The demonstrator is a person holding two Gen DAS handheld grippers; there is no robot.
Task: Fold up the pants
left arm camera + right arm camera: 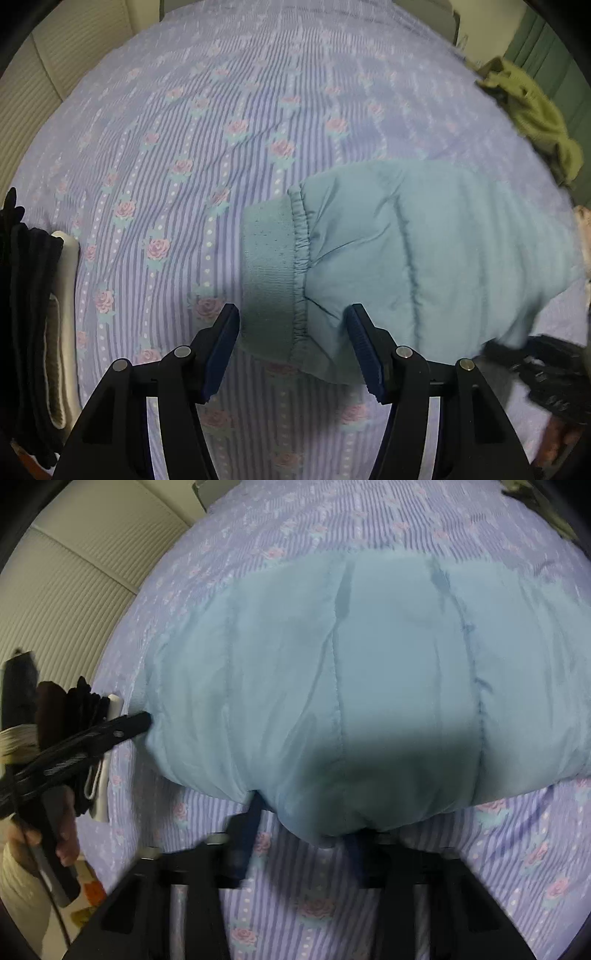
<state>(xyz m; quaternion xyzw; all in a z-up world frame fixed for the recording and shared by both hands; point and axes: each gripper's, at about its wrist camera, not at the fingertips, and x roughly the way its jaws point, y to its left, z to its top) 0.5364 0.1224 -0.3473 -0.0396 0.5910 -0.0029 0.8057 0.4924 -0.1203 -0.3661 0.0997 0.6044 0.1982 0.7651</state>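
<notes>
In the left wrist view our left claw point(291, 332) stands with its jaws apart, one on each side of the ribbed cuff point(271, 273) of the pale blue pants point(424, 251), holding nothing. The pants lie flat on the bed point(166, 166), running from the cuff toward the bed's right edge, where a green garment point(535, 114) lies. We judge a fold is in hand, with this end not yet gripped; the next move calls for closing on the cuff without catching the sheet below. At the bed's left edge dark clothes point(33, 295) are stacked, cut off by the frame. The other tool shows only as a dark blur at lower right.

In the right wrist view our right claw point(306, 834) is blurred and partly covered by the cloth; a bunched edge of the pants point(351, 686) sits between its jaws, which look well apart, though we cannot tell for sure whether they grip. The left tool reaches the pants' left side. The waistband is not visible to us.
</notes>
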